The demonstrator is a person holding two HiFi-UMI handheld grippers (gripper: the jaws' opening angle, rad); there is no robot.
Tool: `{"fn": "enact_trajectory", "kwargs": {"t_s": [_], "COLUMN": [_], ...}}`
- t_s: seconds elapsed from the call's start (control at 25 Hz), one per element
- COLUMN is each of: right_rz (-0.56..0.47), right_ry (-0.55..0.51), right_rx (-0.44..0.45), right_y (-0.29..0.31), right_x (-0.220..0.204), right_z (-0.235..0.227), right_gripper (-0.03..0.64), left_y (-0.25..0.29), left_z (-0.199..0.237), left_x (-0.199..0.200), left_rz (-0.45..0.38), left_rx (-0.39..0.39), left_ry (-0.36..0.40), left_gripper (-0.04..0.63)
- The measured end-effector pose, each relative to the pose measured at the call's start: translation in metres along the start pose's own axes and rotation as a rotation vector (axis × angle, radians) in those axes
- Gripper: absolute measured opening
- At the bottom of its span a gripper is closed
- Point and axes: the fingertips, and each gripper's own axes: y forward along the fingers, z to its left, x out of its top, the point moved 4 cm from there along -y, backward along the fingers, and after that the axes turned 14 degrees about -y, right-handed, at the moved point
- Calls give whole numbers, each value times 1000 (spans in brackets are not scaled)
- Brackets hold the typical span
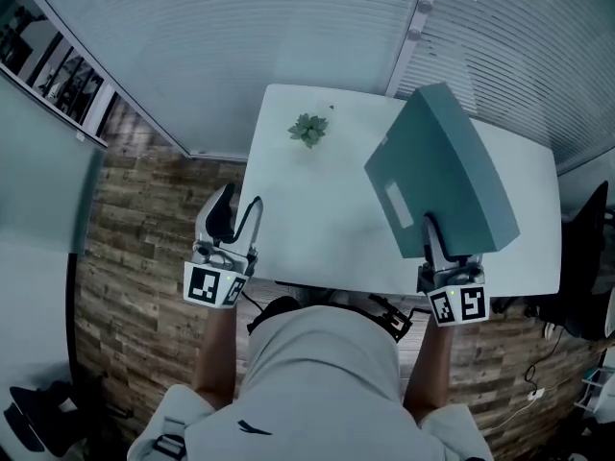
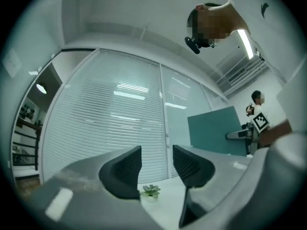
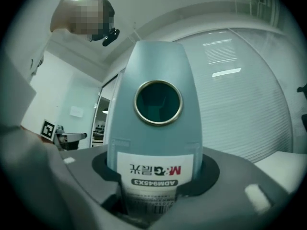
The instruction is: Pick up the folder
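Note:
The folder (image 1: 452, 171) is a teal box file, tilted and lifted over the right side of the white table (image 1: 307, 229). My right gripper (image 1: 434, 236) is shut on its near lower end. In the right gripper view its spine (image 3: 158, 128), with a ring hole and a white label, fills the space between the jaws. My left gripper (image 1: 236, 215) hovers over the table's left front edge, open and empty. In the left gripper view its dark pads (image 2: 125, 169) stand apart with nothing between them, and the folder (image 2: 213, 128) shows at the far right.
A small potted plant (image 1: 308, 129) stands at the back of the table. Glass walls with blinds (image 1: 288, 27) close in the far side. A black chair (image 1: 586, 257) sits to the right. Wooden floor (image 1: 144, 257) lies to the left.

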Motion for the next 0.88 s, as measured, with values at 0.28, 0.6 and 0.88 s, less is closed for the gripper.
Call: {"fn": "enact_trajectory", "kwargs": {"t_s": [0.28, 0.6, 0.88], "right_rz": [55, 89, 95], "right_ry": [-8, -20, -12], "right_rx": [-90, -86, -64], "right_y": [-12, -10, -6], "right_x": [-13, -19, -22], "right_z": [-6, -6, -2], "right_gripper": [287, 285, 285], "left_y": [-26, -30, -23], "left_z": [-1, 3, 3], "left_x": [-7, -9, -7], "left_rz": [16, 14, 23], "left_rx": [182, 217, 207], "left_ry": [93, 63, 80], "left_gripper": [37, 2, 2]}}
